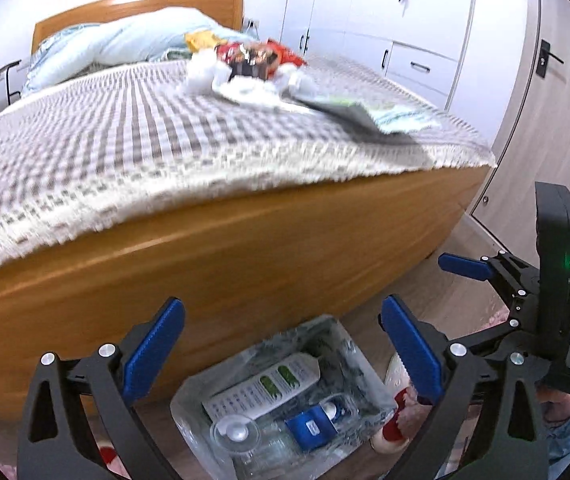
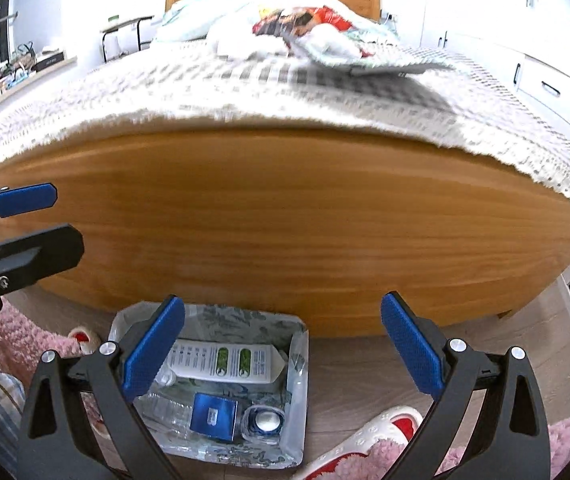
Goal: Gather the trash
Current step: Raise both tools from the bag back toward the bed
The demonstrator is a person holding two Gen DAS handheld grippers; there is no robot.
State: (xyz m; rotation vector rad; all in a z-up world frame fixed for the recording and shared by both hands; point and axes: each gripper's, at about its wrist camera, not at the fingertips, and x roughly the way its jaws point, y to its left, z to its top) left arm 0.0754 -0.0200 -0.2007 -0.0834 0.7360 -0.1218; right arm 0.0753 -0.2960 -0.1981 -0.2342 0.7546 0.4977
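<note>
Hovering wide-jawed and empty, both grippers (image 1: 281, 344) (image 2: 283, 344) face the bed (image 2: 285, 216) above the bin (image 2: 299, 400).

grey-checked bedspread (image 1: 165, 128), blue-padded tool (image 1: 281, 356)

glossy wood bed frame (image 2: 285, 216) (woven cloth blanket (image 2: 205, 92)).

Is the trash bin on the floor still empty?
No, the trash bin already holds a white bottle and a blue box.
</note>
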